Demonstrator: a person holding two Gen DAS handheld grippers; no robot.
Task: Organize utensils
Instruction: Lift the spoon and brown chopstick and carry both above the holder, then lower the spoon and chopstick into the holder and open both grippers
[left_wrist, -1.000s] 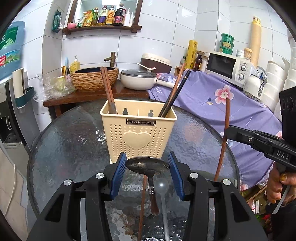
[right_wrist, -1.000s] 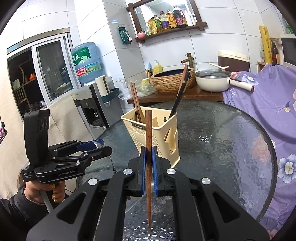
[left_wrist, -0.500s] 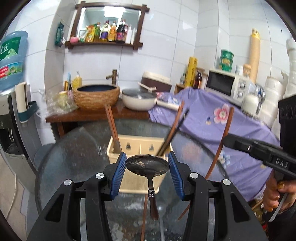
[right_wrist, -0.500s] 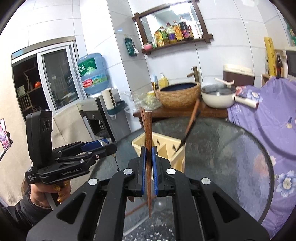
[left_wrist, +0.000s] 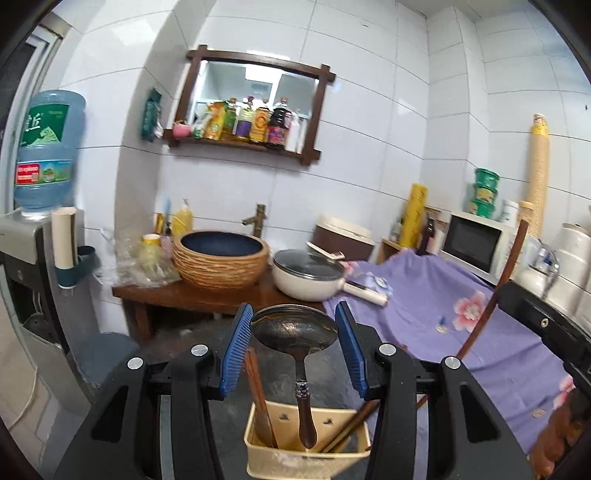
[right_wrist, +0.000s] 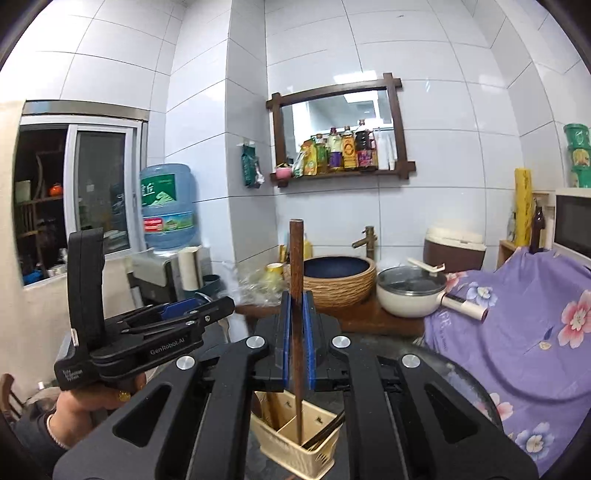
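left gripper (left_wrist: 293, 350) grips spoon (left_wrist: 295, 332) | right gripper (right_wrist: 296, 332) clamps chopstick (right_wrist: 296, 295) | right view only: hand (right_wrist: 81, 410)

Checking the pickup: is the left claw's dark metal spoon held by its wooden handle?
No, the left claw clamps the dark metal spoon by its bowl; the handle hangs free.

The cream utensil caddy (left_wrist: 308, 458) sits at the bottom centre of the left wrist view, its base cut off by the frame edge. At the lower right, the hand (left_wrist: 565, 435) is a dark blur. Labels on the shelf bottles (right_wrist: 341, 151) are too small to read.
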